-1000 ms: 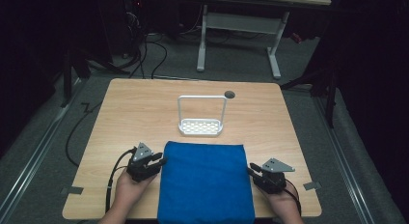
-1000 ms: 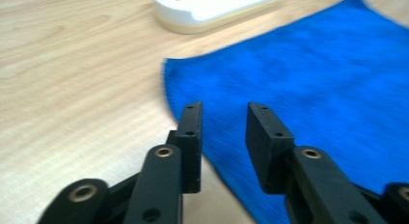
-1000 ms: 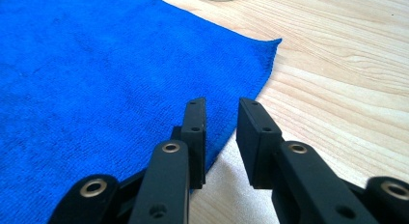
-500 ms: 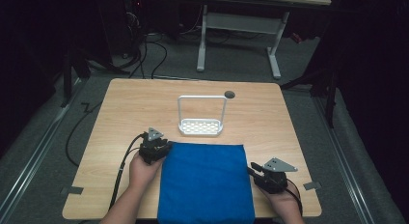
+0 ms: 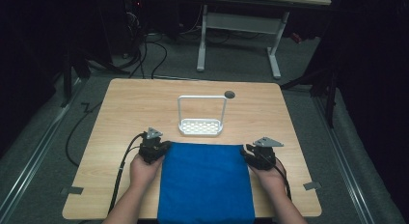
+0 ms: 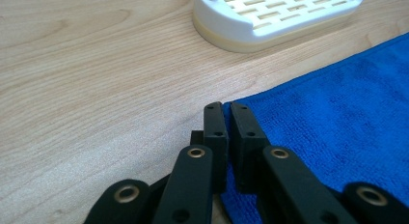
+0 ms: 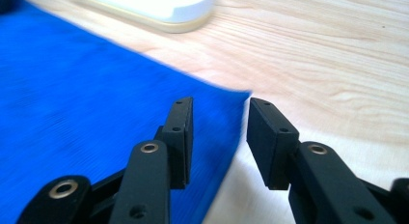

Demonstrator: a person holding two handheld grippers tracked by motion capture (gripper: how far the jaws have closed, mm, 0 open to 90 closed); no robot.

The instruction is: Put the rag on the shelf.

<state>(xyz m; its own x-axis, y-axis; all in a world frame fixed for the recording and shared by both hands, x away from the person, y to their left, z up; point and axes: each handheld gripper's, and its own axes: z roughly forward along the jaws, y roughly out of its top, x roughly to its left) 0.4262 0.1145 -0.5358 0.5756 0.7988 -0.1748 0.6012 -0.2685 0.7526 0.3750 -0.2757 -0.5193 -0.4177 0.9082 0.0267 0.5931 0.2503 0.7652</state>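
Observation:
A blue cloth point(image 5: 205, 180) lies flat on the near half of the wooden table point(image 5: 120, 113), its near edge hanging over the front. My left gripper point(image 5: 163, 147) sits at the cloth's far left corner. In the left gripper view the left gripper point(image 6: 226, 108) has its jaws pressed together on the corner of the blue cloth point(image 6: 337, 118). My right gripper point(image 5: 247, 154) is at the far right corner. In the right gripper view the right gripper point(image 7: 218, 120) is open, its jaws straddling the edge of the blue cloth point(image 7: 87, 89) just behind the corner.
A white slotted rack point(image 5: 201, 126) with a tall wire handle stands just beyond the cloth, also seen as the white rack point(image 6: 279, 14) close ahead. A round cable hole point(image 5: 229, 94) is near the table's far edge. Cables trail off the left side.
The left gripper slid forward along the cloth's left edge to its far corner. The right gripper then moved forward to the far right corner.

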